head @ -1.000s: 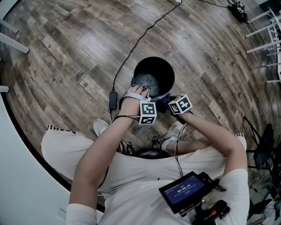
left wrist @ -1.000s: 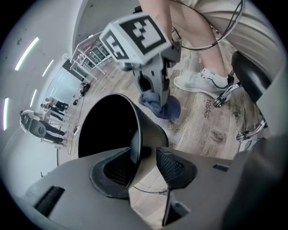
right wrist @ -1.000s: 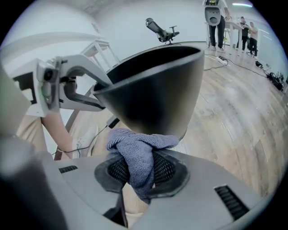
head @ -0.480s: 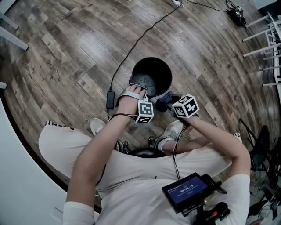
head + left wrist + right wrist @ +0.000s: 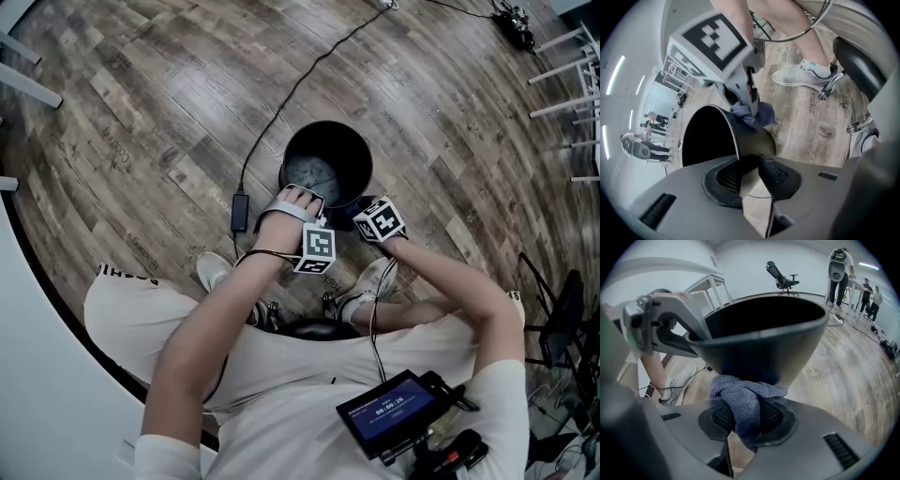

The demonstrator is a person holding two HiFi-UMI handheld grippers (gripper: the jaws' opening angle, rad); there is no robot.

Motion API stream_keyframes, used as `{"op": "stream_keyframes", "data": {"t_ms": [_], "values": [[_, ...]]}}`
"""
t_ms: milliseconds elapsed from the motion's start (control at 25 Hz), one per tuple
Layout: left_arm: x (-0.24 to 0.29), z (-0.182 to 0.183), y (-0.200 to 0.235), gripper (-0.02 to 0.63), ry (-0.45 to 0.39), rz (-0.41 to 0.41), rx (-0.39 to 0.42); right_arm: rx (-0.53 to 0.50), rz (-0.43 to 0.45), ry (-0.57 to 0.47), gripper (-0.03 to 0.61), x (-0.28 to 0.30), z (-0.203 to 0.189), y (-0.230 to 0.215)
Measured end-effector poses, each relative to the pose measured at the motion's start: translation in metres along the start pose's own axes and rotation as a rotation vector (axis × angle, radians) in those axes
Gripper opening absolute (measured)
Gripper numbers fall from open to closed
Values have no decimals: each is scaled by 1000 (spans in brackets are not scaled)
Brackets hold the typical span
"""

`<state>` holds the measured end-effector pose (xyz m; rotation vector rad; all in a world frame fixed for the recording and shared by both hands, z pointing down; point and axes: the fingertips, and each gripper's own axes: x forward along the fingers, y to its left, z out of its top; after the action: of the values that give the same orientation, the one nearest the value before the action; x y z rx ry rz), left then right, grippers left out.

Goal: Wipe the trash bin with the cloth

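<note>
A black round trash bin (image 5: pixel 352 155) stands on the wood floor in front of my knees. My left gripper (image 5: pixel 305 198) is at its near rim. In the left gripper view the bin's wall (image 5: pixel 746 137) runs between the pads (image 5: pixel 776 172); the jaws have just been closing and now clamp it. My right gripper (image 5: pixel 361 221) is shut on a blue-grey cloth (image 5: pixel 743 401), which is bunched against the bin's outer wall (image 5: pixel 759 348) below the rim. The cloth (image 5: pixel 758 115) also shows in the left gripper view, under the right gripper (image 5: pixel 749 105).
A black cable with a power adapter (image 5: pixel 241 211) lies on the floor left of the bin. My white shoes (image 5: pixel 217 270) and a stool base (image 5: pixel 319 326) are close behind it. White racks (image 5: pixel 572 75) stand at the far right. People stand far off across the room (image 5: pixel 869 294).
The right gripper with the cloth swung out to the right, then came back left against the bin. The left hand stayed at the near rim.
</note>
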<state>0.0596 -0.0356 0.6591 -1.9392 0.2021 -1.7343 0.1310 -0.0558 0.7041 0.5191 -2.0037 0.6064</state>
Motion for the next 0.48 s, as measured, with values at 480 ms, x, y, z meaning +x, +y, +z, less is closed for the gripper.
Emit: {"op": "stream_keyframes", "data": {"t_ms": [480], "values": [[1,17,5,106,-55,-28,-47,-100,-57,128,100,113,-57,-37]]}}
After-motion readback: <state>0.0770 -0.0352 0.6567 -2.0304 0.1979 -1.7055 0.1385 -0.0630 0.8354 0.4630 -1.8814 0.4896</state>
